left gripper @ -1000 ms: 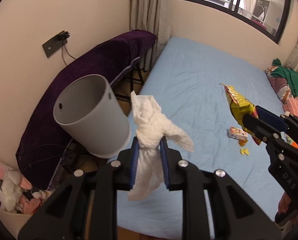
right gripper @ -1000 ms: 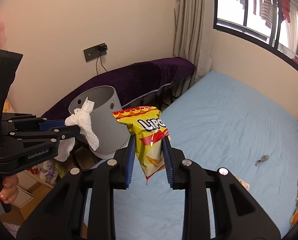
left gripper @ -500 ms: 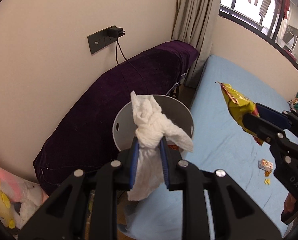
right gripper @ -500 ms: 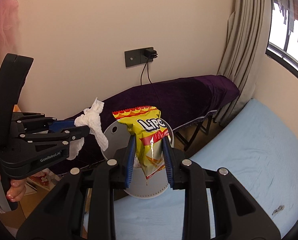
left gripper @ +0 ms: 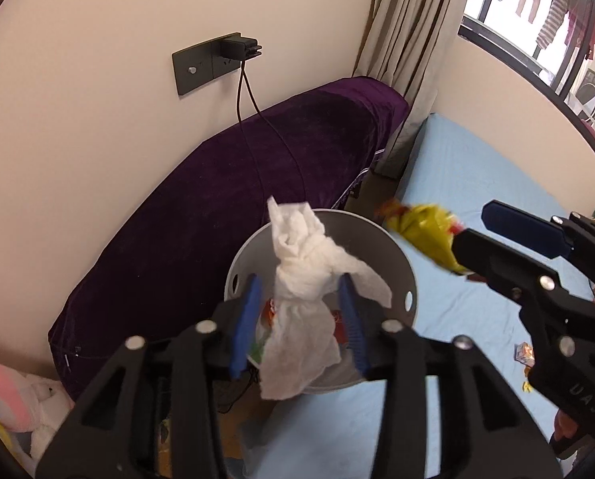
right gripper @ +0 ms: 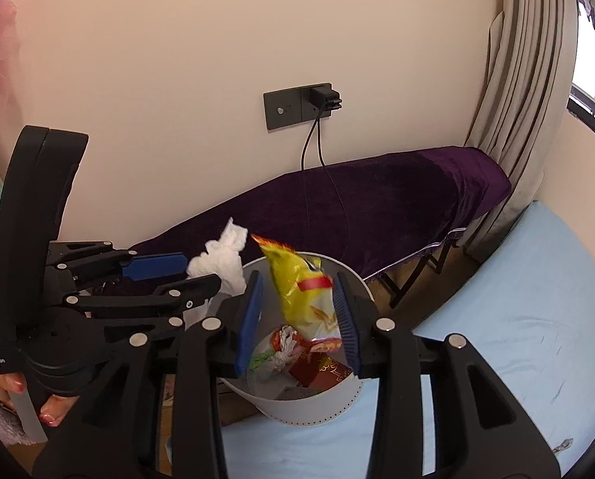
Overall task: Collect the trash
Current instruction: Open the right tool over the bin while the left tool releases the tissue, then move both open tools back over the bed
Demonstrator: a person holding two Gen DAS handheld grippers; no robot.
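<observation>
The left tongs stand apart: their jaws have just been opening, and the white tissue wad is between them but the blue pads no more press on it. It looks free, or at most brushing the right pad. The right tongs are apart too, jaws also just opened, with the yellow chip bag loose between them and already blurred, so I judge it is starting to drop.

Directly below and just beyond both tongs is the grey trash bin, its mouth open upward. Inside it I see already some rubbish: a red packet and a crumpled wrapper. So this part of the job is near its end; the 2 pieces only need to fall in. The tissue hangs over the near rim of the bin, so it can catch on the edge.

Further to the right of the left tongs, on the blue bed, a small carton and some yellow scraps lie near each other, well apart from the bin. These are left to collect, at least 1 more trip. Behind the bin is a purple covered piece of furniture against the wall.
</observation>
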